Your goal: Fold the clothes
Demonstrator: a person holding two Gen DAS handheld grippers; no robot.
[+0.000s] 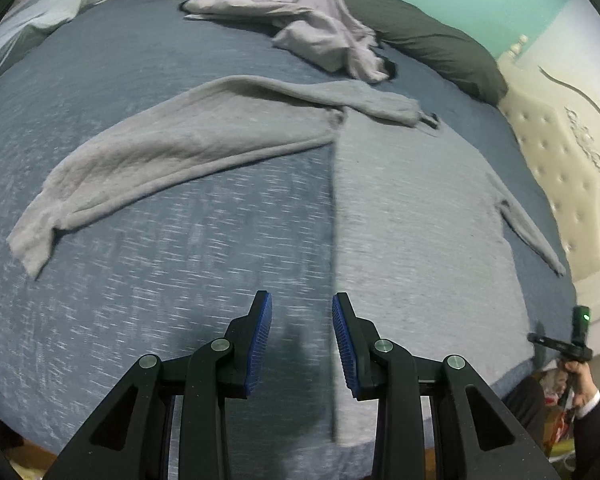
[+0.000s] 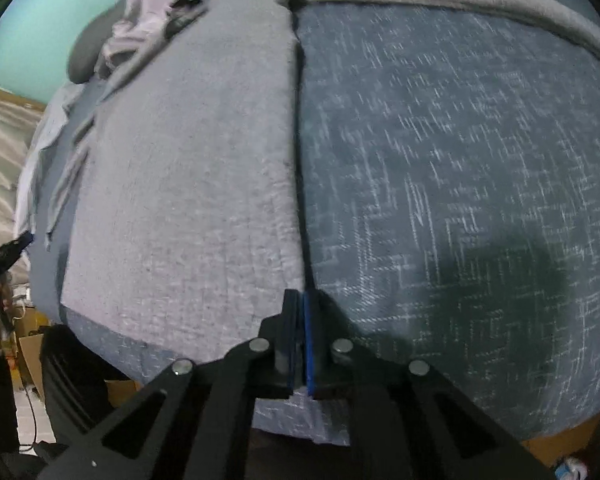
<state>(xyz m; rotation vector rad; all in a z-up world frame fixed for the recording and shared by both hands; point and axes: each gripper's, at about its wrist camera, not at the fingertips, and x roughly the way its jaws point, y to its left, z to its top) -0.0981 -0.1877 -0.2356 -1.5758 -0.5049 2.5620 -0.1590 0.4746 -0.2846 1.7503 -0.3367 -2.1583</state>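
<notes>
A grey knit sweater (image 1: pixel 420 220) lies flat on the blue-grey bedspread (image 1: pixel 160 300). Its body has a straight vertical edge, one sleeve (image 1: pixel 172 152) stretches out to the left and a thinner sleeve (image 1: pixel 536 236) trails to the right. My left gripper (image 1: pixel 302 320) hovers low over the bedspread just left of that edge, near the hem. It is open, with nothing between its blue pads (image 1: pixel 260 344). In the right wrist view the sweater body (image 2: pixel 188 184) fills the left half. My right gripper (image 2: pixel 300 300) is shut, its tips at the sweater's straight edge; no cloth shows between them.
A crumpled lilac garment (image 1: pixel 300 24) and a dark pillow (image 1: pixel 432 44) lie at the far side of the bed. A cream tufted headboard (image 1: pixel 560 168) stands at the right. A hand in a dark sleeve (image 1: pixel 580 384) holds another black gripper at the bed's edge, and a dark shadow (image 2: pixel 492 280) falls on the cover.
</notes>
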